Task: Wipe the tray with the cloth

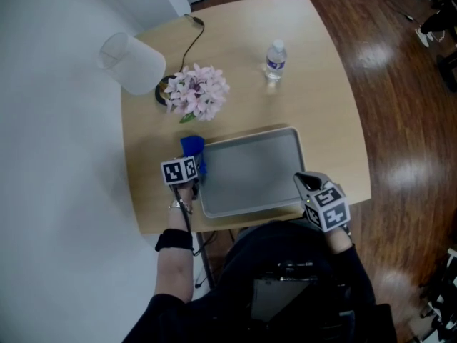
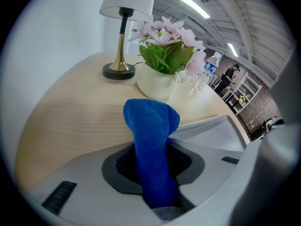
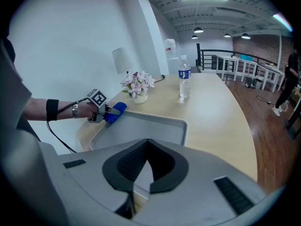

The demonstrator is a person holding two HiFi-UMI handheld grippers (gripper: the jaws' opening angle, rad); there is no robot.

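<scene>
Pinching a blue fuzzy cloth [image 2: 153,149], the left gripper's [image 1: 196,161] jaws hold it at the grey metal tray's [image 1: 250,174] left rim. The right gripper's [image 3: 148,142] jaws sit together, empty, over the tray's near right corner on the pale wooden bench [image 1: 314,84].

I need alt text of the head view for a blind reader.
Seen from above, the left tool holds a blue cloth at the left rim of a grey tray on a wooden table, while the right tool sits at the tray's near right corner. Pink flowers, a lamp and a water bottle stand behind.
</scene>
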